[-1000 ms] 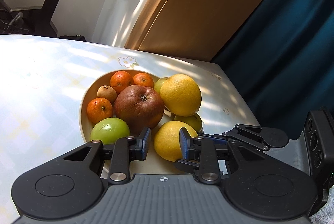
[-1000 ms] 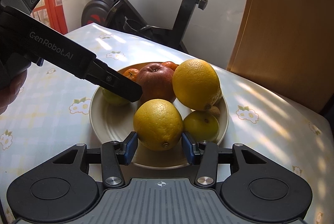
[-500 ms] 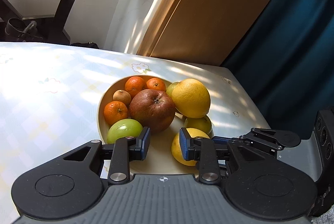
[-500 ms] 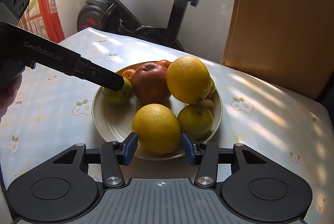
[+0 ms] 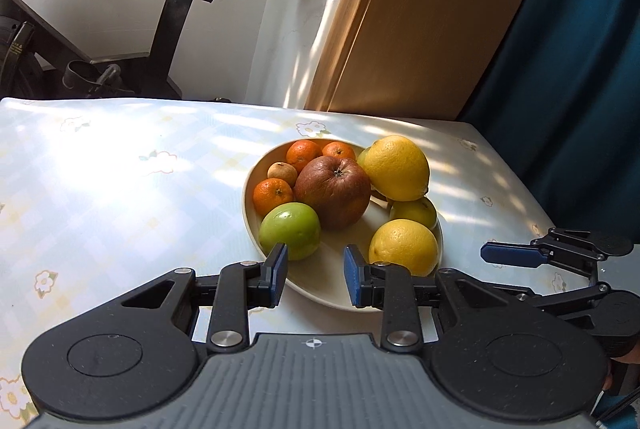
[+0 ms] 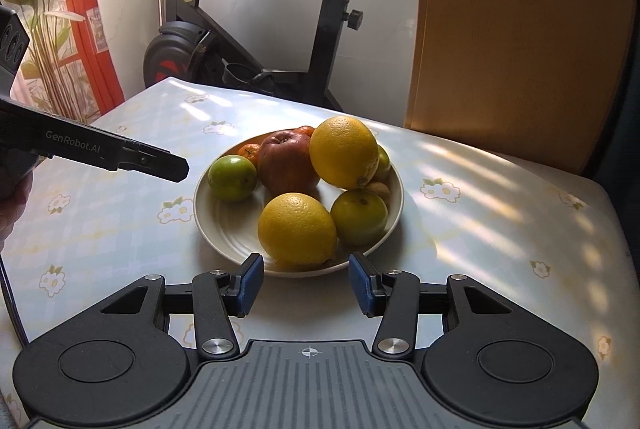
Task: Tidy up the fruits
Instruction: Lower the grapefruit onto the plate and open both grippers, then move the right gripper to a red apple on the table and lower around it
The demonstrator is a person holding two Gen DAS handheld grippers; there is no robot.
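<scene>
I hold both tongs, left and right, wide and empty just short of the plate of fruit on the tabletop, wary that nudging the top orange (perched high) could roll it off.

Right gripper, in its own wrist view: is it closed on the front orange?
No. The right gripper is open and empty, short of the orange in the plate.
</scene>
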